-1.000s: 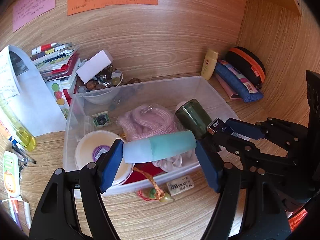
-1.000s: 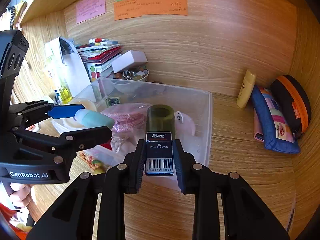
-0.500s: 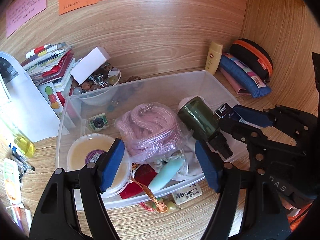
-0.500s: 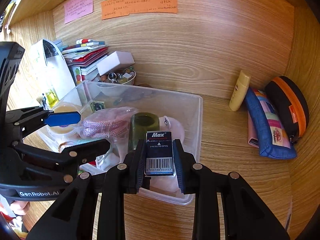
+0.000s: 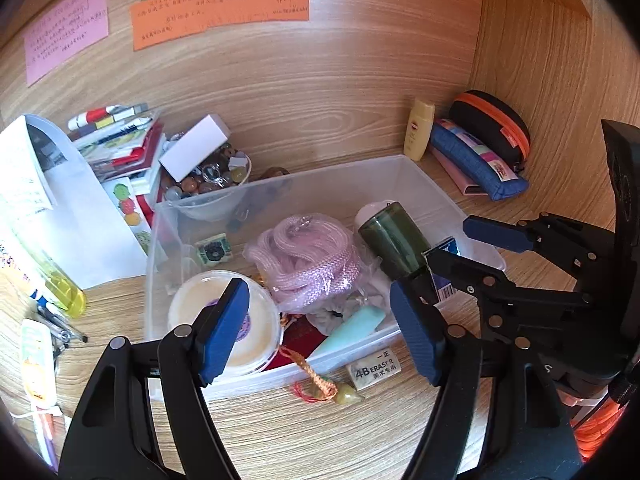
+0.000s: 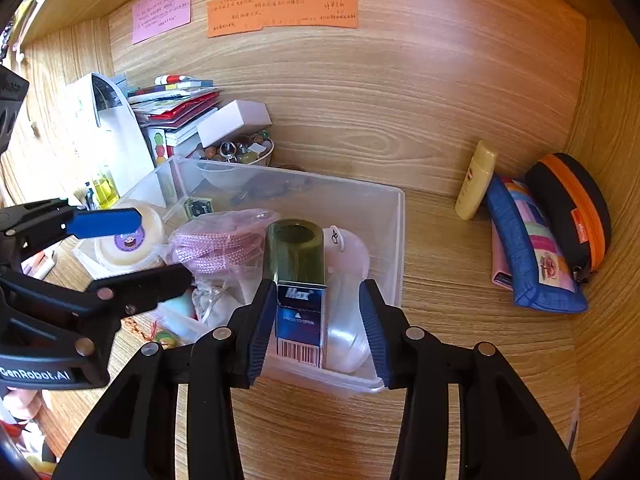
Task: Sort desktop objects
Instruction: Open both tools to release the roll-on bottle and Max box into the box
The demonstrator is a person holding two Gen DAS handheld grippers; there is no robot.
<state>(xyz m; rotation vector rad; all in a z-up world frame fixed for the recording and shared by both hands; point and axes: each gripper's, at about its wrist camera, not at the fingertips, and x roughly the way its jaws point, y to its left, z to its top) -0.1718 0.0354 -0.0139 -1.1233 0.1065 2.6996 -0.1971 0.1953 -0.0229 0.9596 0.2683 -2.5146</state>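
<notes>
A clear plastic bin [image 5: 424, 176] [image 6: 396, 216] holds a pink cord bundle [image 5: 308, 256], a round cream tin [image 5: 224, 320], a dark green bottle [image 5: 390, 240] [image 6: 296, 256], and a pale teal tube [image 5: 352, 330]. My left gripper [image 5: 320, 332] is open and empty over the bin's front edge. My right gripper [image 6: 316, 328] is open over the bin's near corner. The blue Max staple box [image 6: 300, 324] lies between its fingers, against the left pad with a gap on the right.
A 4B eraser [image 5: 374, 368] and a red-tasselled charm [image 5: 320, 384] lie in front of the bin. A yellow lotion bottle [image 6: 476, 180], blue pencil case [image 6: 536, 248] and black-orange case [image 6: 572, 208] sit right. Books, a bead bowl [image 5: 212, 180] and a white box stand at back left.
My left gripper let go of the teal tube, which now lies in the bin. My right gripper opened around the Max staple box over the bin.
</notes>
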